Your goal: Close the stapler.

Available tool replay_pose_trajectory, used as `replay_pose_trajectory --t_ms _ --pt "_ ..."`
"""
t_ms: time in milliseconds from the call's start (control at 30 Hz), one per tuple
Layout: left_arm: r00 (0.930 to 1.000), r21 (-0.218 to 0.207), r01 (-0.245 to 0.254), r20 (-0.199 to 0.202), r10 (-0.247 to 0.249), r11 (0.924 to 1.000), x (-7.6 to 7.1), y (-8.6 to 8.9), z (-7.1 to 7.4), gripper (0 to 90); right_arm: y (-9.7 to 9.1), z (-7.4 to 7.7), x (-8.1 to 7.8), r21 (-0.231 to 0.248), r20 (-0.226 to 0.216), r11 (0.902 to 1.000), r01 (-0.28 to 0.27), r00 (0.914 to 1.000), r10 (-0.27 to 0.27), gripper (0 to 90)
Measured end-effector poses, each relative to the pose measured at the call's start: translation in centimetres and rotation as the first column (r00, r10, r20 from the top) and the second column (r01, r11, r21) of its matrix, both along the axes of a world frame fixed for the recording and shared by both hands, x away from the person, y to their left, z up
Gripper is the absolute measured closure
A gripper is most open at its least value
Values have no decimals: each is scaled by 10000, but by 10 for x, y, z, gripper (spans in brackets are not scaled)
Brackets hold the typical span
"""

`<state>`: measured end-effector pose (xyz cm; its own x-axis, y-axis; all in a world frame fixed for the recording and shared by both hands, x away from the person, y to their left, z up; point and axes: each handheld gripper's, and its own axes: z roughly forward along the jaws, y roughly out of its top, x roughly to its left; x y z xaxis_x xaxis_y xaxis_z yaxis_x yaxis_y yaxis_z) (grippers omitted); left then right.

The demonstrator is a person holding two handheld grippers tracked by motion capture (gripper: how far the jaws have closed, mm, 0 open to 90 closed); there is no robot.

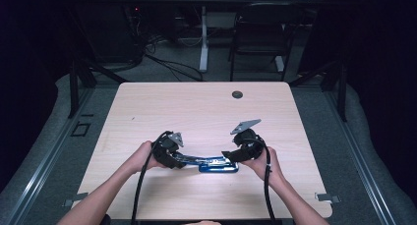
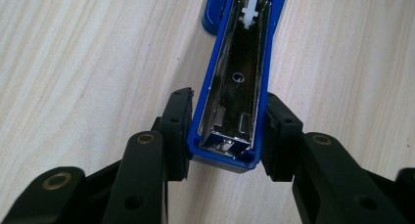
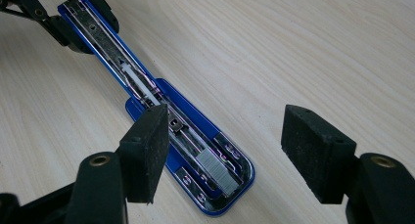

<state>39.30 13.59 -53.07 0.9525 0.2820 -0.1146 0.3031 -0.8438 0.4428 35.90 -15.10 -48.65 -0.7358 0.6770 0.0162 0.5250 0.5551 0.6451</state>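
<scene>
A blue stapler (image 1: 216, 164) lies swung open near the table's front edge, its metal channel facing up. My left gripper (image 2: 227, 136) is shut on the free end of the stapler's upper arm (image 2: 238, 87), one pad on each blue side wall. In the right gripper view that arm (image 3: 105, 48) runs away from me to the left gripper (image 3: 73, 18). A strip of silver staples (image 3: 218, 168) rests in the base end of the stapler. My right gripper (image 3: 227, 131) hovers over that base end, jaws open, pads touching nothing. In the high view the left gripper (image 1: 179, 158) and right gripper (image 1: 231, 156) face each other across the stapler.
The light wooden table (image 1: 196, 112) has a round cable hole (image 1: 237, 94) near its far edge. Beyond it stand a black chair (image 1: 260, 33) and a white desk leg (image 1: 203, 38), with cables on the floor. A person's forearms come in from the bottom edge.
</scene>
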Motion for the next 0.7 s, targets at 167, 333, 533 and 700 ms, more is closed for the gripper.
replay_pose_trajectory --t_ms 167,333,533,700 --pt "9998 50 -168 -88 168 9998 0 -1 0 613 3 1 -1 12 72 10000 -4 10000 4 346" --pt "9997 -1 -203 -96 203 9998 -1 -1 0 613 7 0 -2 -67 107 9999 -148 9998 149 424" --pt "9995 -29 -308 -71 308 9995 -1 0 0 607 10 0 -4 95 222 9997 -236 9995 234 627" --pt "9995 56 -297 -100 298 9995 -1 -1 1 607 13 1 -9 261 314 9993 -284 9991 276 790"
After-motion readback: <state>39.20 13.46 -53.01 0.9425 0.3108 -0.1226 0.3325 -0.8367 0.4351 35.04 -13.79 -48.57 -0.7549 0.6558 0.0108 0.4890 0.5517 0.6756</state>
